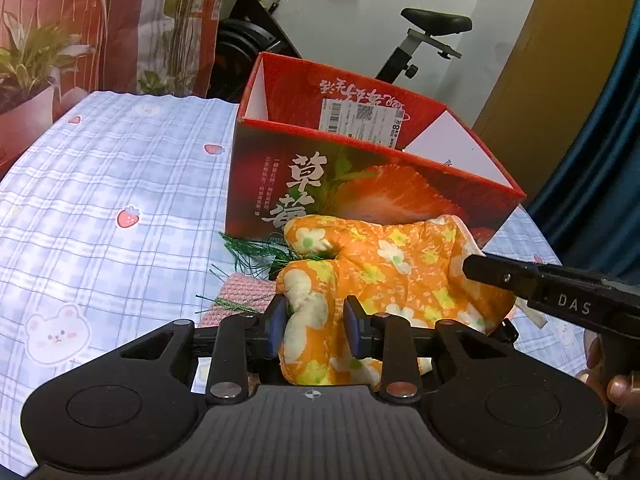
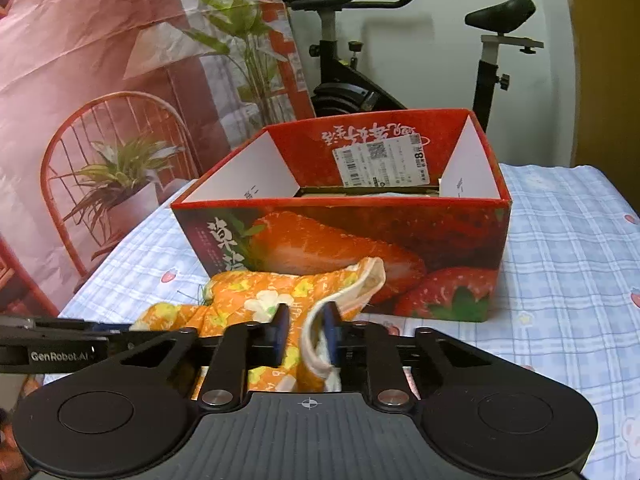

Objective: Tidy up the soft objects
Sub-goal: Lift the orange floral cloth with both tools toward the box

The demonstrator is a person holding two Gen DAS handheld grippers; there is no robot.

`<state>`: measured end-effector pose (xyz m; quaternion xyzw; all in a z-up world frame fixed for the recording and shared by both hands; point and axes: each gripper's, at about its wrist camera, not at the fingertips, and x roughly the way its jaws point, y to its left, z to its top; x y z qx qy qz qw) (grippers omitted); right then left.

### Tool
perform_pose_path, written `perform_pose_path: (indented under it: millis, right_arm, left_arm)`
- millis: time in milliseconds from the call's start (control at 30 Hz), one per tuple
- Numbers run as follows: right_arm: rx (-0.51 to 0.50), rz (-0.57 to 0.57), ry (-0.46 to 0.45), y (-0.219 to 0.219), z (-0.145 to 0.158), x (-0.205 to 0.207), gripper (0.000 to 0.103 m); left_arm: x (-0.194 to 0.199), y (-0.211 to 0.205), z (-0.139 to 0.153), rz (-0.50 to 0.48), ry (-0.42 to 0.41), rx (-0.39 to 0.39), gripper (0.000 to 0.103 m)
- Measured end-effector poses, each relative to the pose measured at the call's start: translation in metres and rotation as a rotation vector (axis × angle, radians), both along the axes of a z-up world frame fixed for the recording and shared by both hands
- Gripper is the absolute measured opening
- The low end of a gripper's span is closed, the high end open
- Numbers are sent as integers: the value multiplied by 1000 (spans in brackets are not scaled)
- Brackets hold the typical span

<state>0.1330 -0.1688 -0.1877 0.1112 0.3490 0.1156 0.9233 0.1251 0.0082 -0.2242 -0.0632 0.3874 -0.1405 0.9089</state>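
An orange padded cloth with white and yellow flowers (image 1: 384,264) lies bunched in front of a red strawberry box (image 1: 360,176). My left gripper (image 1: 316,320) is shut on the cloth's left end. My right gripper (image 2: 306,330) is shut on the cloth's (image 2: 256,300) right end, at its white-lined edge. The right gripper's body also shows in the left wrist view (image 1: 560,292). The box (image 2: 340,240) is open at the top, with white inner side walls and a shipping label on its far wall. What lies at its bottom is mostly hidden.
A pink knitted piece (image 1: 244,288) and green artificial sprigs (image 1: 260,252) lie under the cloth's left side. The table has a blue checked tablecloth (image 1: 120,184) with strawberries and bears. An exercise bike (image 2: 400,60) stands behind. A potted plant (image 2: 120,184) stands at the left.
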Motion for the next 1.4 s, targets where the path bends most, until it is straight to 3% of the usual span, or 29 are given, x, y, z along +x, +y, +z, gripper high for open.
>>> perform_pose_path:
  millis: [300,567,700,800,867,933,1033,1200,1400]
  right_arm:
    - [10,6,15,-1,-5,-7,8]
    - [19,1,37,-2,-8,-6,9]
    - [28,-10,71,-4,-15,-5,22]
    - [50,-21,101,-8,-22,-4,23]
    - [62,-27,114,-11,-26,-4,20]
    - [63,-30,114,-12,-27,-4,8]
    - [29,-2,70,-6,-17,-7,6]
    - [-101,142,-53,24,7,-14,6]
    - [-103,185,-89,34,27,-10,5]
  left_arm:
    - [0,3,2,-13,-3,-11,18]
    - [-1,4,0,-15,-6,-4,16]
    - [3,8,-8,-2,30,-12,16]
    - [5,11,-16,8,62,-25,16]
    - [6,12,-17,13,68,-32,16]
    - [6,12,-16,14,61,-31,16]
    - [5,10,-14,15,55,-23,16]
    - [4,10,-12,17,45,-22,15]
    - [-1,13,13,16,-40,-6,14]
